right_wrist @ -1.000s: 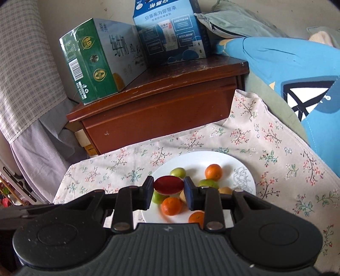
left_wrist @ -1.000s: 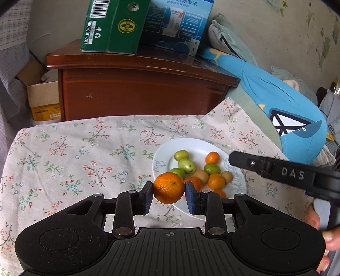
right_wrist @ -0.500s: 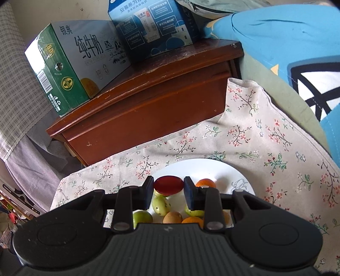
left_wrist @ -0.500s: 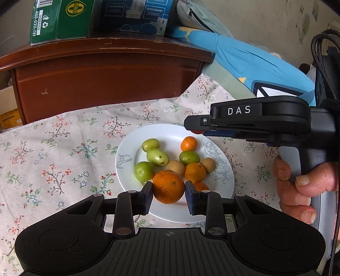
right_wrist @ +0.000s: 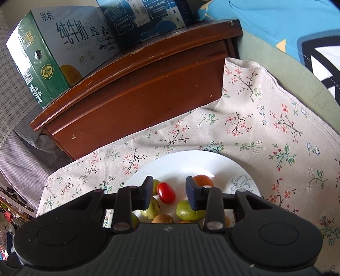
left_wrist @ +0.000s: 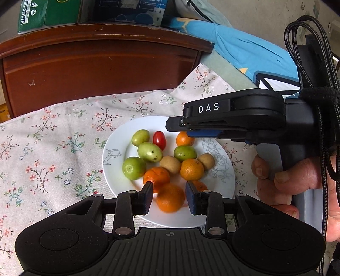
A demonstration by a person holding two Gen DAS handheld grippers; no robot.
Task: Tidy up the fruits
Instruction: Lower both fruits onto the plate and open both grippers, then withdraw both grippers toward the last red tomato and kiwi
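A white plate [left_wrist: 110, 148] on the floral cloth holds several small green, orange and brown fruits. My left gripper [left_wrist: 169, 191] hovers over the plate's near edge with its jaws opening. A blurred orange [left_wrist: 170, 198] sits between its pads, with a thin gap on each side. In the right wrist view my right gripper [right_wrist: 169, 189] is low over the plate [right_wrist: 233, 167], jaws opening. A red cherry tomato [right_wrist: 166, 192] lies loose on the plate between its fingers. That tomato [left_wrist: 159, 140] also shows from the left wrist, beside the right gripper [left_wrist: 172, 127].
A dark wooden cabinet [left_wrist: 95, 70] stands behind the cloth and carries a green carton [right_wrist: 42, 63] and a blue carton [right_wrist: 146, 14]. Blue bedding [left_wrist: 244, 48] lies at the right. A person's hand [left_wrist: 282, 176] grips the right gripper's handle. The floral cloth [left_wrist: 42, 152] spreads left of the plate.
Both grippers came down over the plate and their jaws parted. The orange left the left pads and the red tomato left the right pads, now lying on the plate.
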